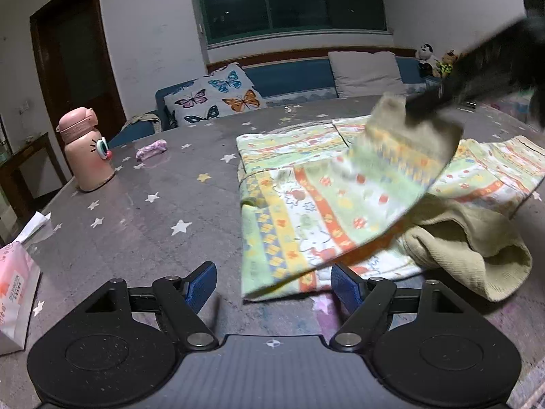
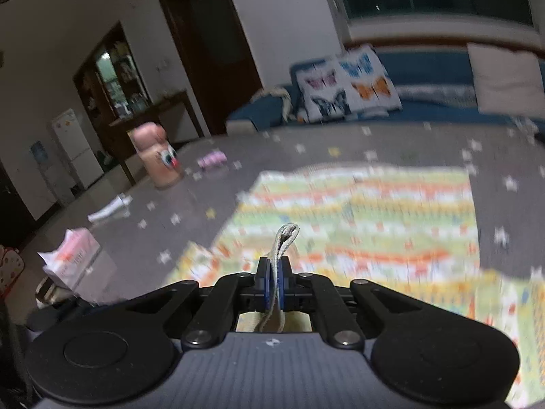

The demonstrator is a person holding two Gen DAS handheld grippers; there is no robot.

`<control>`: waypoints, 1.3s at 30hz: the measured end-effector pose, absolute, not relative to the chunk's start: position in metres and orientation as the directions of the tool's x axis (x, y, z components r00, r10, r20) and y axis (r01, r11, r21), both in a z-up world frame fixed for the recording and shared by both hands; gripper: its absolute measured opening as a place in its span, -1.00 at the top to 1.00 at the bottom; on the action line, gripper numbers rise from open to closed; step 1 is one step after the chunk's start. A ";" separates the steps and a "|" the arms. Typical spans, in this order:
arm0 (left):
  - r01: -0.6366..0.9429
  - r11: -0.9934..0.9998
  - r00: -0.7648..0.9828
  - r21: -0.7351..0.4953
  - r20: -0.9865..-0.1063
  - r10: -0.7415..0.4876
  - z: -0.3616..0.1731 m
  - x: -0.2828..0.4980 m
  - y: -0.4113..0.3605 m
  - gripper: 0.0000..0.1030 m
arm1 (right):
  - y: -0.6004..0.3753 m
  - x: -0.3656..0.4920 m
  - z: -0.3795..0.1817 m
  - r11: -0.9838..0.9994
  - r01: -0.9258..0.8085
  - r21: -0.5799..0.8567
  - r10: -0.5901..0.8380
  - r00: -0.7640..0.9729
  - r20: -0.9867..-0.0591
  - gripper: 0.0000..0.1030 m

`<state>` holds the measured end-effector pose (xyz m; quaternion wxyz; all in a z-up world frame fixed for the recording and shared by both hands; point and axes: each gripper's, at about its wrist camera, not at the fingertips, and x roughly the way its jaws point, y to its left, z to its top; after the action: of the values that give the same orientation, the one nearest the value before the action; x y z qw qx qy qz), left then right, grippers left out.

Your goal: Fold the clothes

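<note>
A child's garment (image 1: 323,211) with yellow, green and orange printed bands and a beige lining lies spread on the grey star-patterned table (image 1: 153,211). My left gripper (image 1: 274,283) is open just above the table. The garment's near corner lies between its blue pads (image 1: 204,283), which stand apart from the cloth. In the left wrist view my right gripper (image 1: 460,81) is a dark blur at the upper right, lifting one flap of the garment off the table. In its own view the right gripper (image 2: 275,266) is shut on a thin fold of the garment's edge (image 2: 286,235), above the garment (image 2: 357,211).
A pink cartoon bottle (image 1: 87,150) stands at the table's left, with a small pink bundle (image 1: 151,150) near it. A tissue pack (image 1: 13,293) lies at the near left edge. A blue sofa with a butterfly cushion (image 1: 218,95) runs behind the table.
</note>
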<state>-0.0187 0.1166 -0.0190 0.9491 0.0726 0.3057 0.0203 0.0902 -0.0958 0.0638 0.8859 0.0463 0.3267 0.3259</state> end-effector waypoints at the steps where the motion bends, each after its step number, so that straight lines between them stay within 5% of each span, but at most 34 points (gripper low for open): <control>1: -0.001 0.989 0.813 0.150 -0.576 0.088 -0.019 -0.018 0.118 -0.49 | -0.094 0.089 0.072 0.779 -0.558 0.288 0.614 0.582 -0.534 0.92; 12: -0.034 0.985 0.812 0.167 -0.570 0.125 -0.021 -0.014 0.118 -0.50 | -0.082 0.069 0.140 0.743 -0.645 0.180 0.657 0.649 -0.383 0.93; 16: -0.032 0.985 0.817 0.171 -0.563 0.124 -0.020 -0.017 0.117 -0.20 | -0.093 0.062 0.143 0.771 -0.624 0.128 0.622 0.694 -0.362 0.93; 20: -0.044 0.977 0.812 0.207 -0.563 0.156 -0.021 -0.019 0.115 0.15 | -0.110 0.071 0.118 0.818 -0.559 0.138 0.559 0.714 -0.421 0.93; 31: 0.041 0.986 0.805 0.161 -0.589 0.063 -0.007 -0.039 0.119 0.03 | -0.141 0.099 0.005 0.917 -0.373 0.141 0.369 0.660 -0.655 0.92; 39: 0.052 0.990 0.833 0.133 -0.552 0.030 0.025 -0.022 0.126 0.05 | -0.141 0.093 0.020 0.920 -0.381 0.094 0.355 0.707 -0.612 0.84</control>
<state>-0.0222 0.1264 0.0249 0.9547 0.0715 0.2887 -0.0058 0.0926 -0.1415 0.0198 0.9236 -0.0194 0.3270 0.1993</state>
